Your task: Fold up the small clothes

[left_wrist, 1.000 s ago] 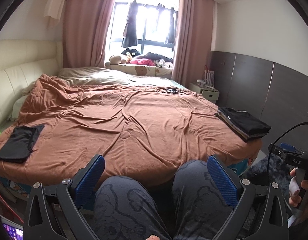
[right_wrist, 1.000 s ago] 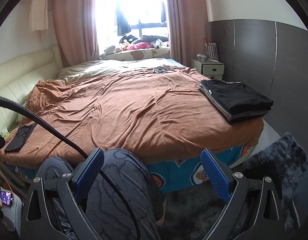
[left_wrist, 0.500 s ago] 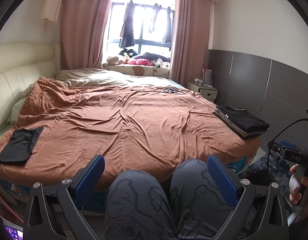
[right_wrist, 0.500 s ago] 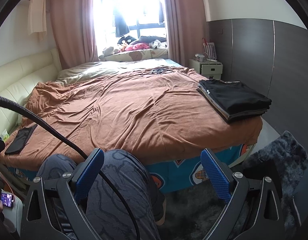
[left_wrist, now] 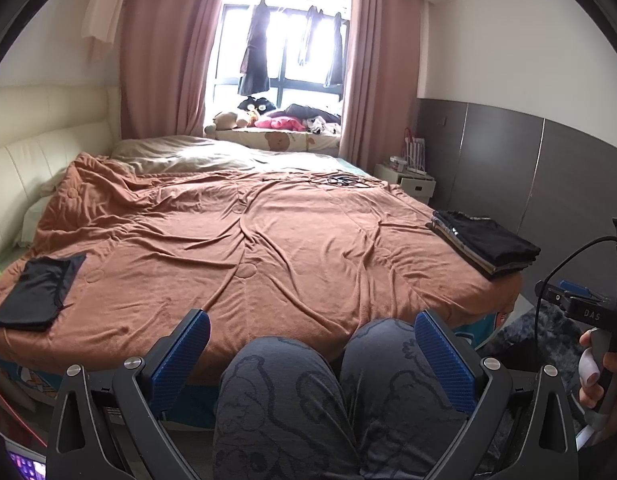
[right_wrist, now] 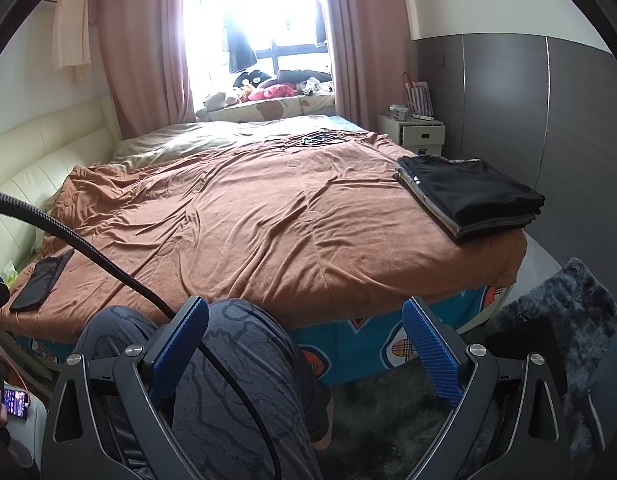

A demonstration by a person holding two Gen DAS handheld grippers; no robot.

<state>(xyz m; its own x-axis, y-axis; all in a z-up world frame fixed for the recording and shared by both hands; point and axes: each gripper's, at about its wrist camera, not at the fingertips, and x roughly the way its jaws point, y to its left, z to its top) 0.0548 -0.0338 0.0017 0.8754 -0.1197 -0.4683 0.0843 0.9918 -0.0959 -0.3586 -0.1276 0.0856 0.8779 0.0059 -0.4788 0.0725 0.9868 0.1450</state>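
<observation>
The bed (left_wrist: 268, 248) is the landmark here. It is covered with a brown blanket (right_wrist: 268, 220), soft and matte, with many shallow wrinkles and some round stitched marks.

On the right near corner of the bed lies a stack of folded clothes (right_wrist: 472, 196), rectangular and neat, with a black piece on top and thin grey layers under it. On the left near corner of the bed lies a single black garment (left_wrist: 38, 292), flat and thin, roughly rectangular, well apart from the stack.

In front of the bed edge are the person's knees (left_wrist: 328, 392) in dark grey cloth with a printed line pattern.

The left hand-held gripper (left_wrist: 312, 356) is spread wide above the knees and holds nothing; its fingers carry blue ribbed pads (left_wrist: 180, 356). The right hand-held gripper (right_wrist: 304, 344) is also spread wide and empty, before the bed's blue patterned side. A black braided cable (right_wrist: 88, 252) crosses the right wrist view.
</observation>
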